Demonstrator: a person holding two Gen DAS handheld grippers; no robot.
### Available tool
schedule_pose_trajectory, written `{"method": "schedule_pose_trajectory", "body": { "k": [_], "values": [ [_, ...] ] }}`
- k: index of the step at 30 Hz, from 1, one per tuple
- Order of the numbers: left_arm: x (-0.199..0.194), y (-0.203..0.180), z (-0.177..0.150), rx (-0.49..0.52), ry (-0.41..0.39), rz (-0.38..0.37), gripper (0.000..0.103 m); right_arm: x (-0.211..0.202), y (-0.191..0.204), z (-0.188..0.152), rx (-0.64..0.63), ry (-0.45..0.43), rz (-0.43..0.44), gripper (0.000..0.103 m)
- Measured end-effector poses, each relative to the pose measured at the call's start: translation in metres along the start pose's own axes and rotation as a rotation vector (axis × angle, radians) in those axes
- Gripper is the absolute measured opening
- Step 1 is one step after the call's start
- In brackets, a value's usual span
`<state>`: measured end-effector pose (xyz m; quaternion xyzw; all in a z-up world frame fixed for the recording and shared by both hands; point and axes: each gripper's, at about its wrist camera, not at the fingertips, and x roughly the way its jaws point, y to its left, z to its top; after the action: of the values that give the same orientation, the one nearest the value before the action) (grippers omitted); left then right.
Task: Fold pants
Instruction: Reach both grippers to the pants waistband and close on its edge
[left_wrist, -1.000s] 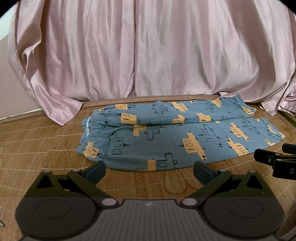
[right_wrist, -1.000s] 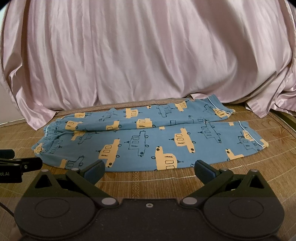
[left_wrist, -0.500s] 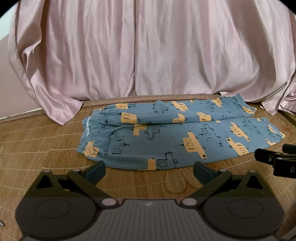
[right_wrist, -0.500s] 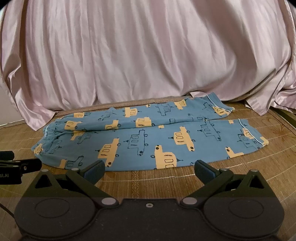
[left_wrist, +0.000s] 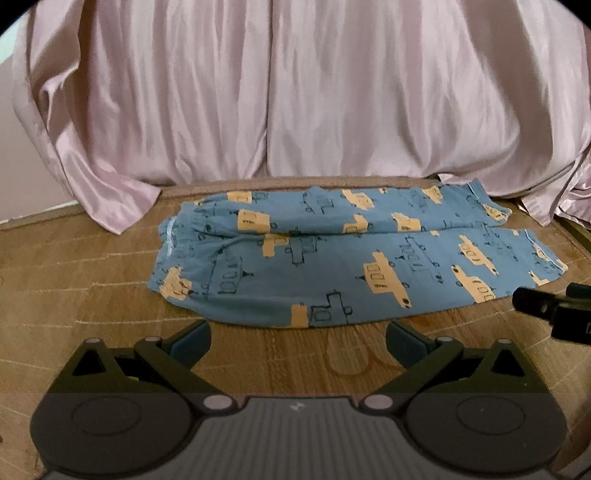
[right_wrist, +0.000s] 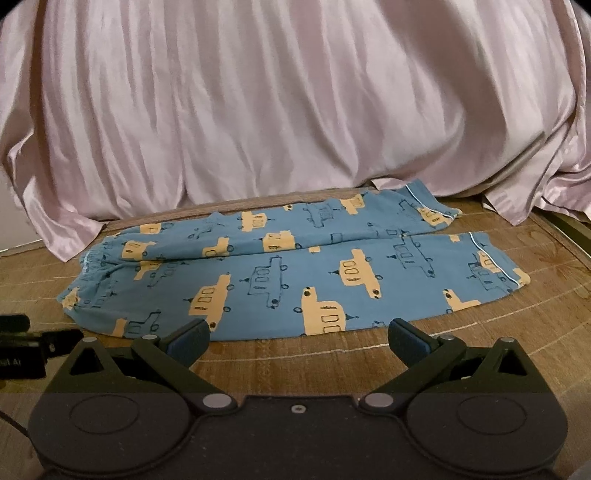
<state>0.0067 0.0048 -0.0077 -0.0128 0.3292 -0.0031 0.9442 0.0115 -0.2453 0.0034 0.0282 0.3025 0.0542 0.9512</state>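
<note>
Blue pants printed with yellow and outlined cars lie flat on a woven mat, waistband to the left, both legs side by side with cuffs to the right. My left gripper stands open just short of the near edge, toward the waist half. My right gripper is open too, its fingertips almost at the near hem of the front leg. Each gripper shows at the edge of the other's view: the right gripper near the cuffs, the left gripper near the waist. Neither holds anything.
A pink satin curtain hangs behind the pants, its folds pooling on the mat at the left and right. The bamboo mat extends to the left of the pants and in front of them.
Both grippers have crept slightly forward toward the pants' near edge. The right one came closest, its tips now nearly at the hem. The pants have not moved.
</note>
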Motion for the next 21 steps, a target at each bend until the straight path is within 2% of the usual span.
{"method": "schedule_pose_trajectory", "body": {
  "k": [3, 5, 9, 12, 13, 15, 19, 21],
  "values": [
    [0.010, 0.002, 0.011, 0.012, 0.049, 0.004, 0.103, 0.000, -0.007, 0.017, 0.014, -0.024, 0.001, 0.102],
    [0.010, 0.005, 0.025, 0.043, 0.044, 0.019, 0.103, 0.001, -0.011, 0.032, 0.009, -0.037, 0.020, 0.102],
    [0.011, 0.015, 0.072, 0.061, 0.044, 0.095, 0.103, 0.001, -0.024, 0.071, -0.021, -0.058, 0.056, 0.102],
    [0.011, 0.017, 0.119, 0.113, 0.026, 0.142, 0.103, 0.000, -0.040, 0.104, 0.019, -0.105, 0.133, 0.103],
    [0.011, 0.016, 0.133, 0.132, 0.033, 0.142, 0.103, 0.004, -0.045, 0.119, 0.026, -0.116, 0.163, 0.103],
    [0.014, 0.018, 0.165, 0.140, 0.084, 0.095, 0.103, 0.007, -0.049, 0.142, 0.031, -0.147, 0.193, 0.103],
    [0.023, 0.035, 0.219, 0.023, 0.134, 0.035, 0.103, 0.024, -0.047, 0.177, -0.031, -0.249, 0.286, 0.103],
    [0.034, 0.042, 0.241, 0.015, 0.155, 0.029, 0.103, 0.045, -0.042, 0.192, -0.112, -0.232, 0.337, 0.102]
  ]
}}
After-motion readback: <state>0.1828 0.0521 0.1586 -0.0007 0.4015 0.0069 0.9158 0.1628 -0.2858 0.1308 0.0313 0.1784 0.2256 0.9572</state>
